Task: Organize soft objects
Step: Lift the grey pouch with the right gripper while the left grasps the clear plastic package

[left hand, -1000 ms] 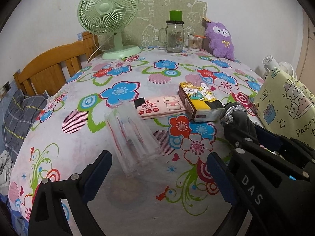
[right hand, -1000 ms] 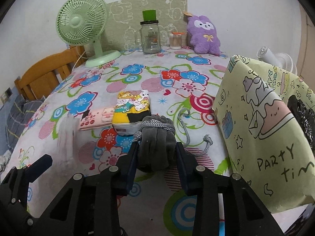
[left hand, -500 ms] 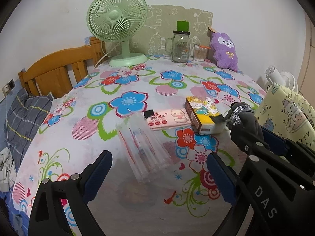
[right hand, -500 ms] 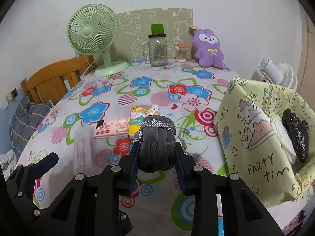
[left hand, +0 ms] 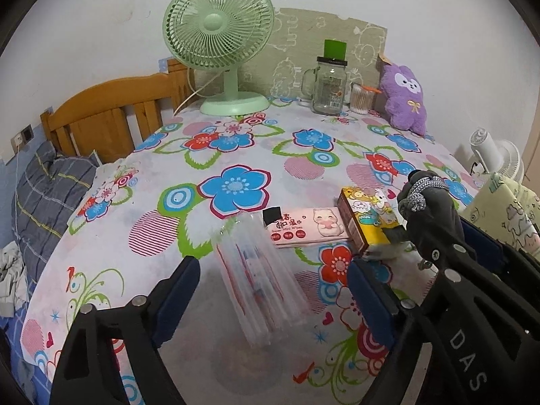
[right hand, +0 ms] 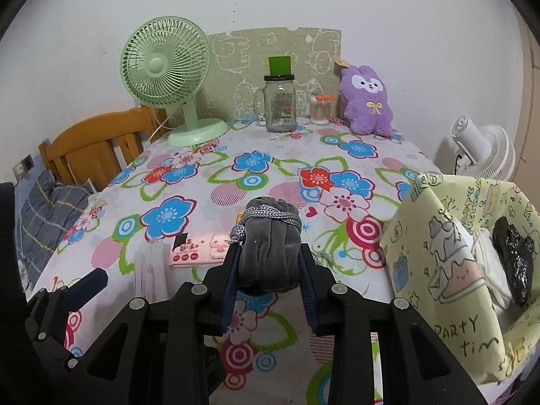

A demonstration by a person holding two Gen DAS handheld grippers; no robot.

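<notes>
My right gripper [right hand: 268,266] is shut on a grey velvet drawstring pouch [right hand: 270,246] and holds it above the table; the pouch also shows in the left wrist view [left hand: 428,209]. To its right stands an open pale-yellow gift bag [right hand: 449,270] with a white item and a black item inside. My left gripper [left hand: 273,287] is open and empty above a clear plastic packet [left hand: 260,276]. A pink wipes pack [left hand: 307,227] and a yellow cartoon tissue pack [left hand: 366,221] lie on the floral tablecloth [left hand: 236,155]. A purple plush rabbit [right hand: 366,101] sits at the back.
A green desk fan [left hand: 219,50], a glass jar mug [left hand: 329,84] and a cotton swab container [left hand: 359,98] stand at the back. A wooden bed frame [left hand: 108,118] is at the left. A white fan [right hand: 479,148] stands beyond the table's right edge.
Both grippers have risen and drawn back from the table. The right gripper lifted the grey pouch higher, and the gift bag's open top has come into view.
</notes>
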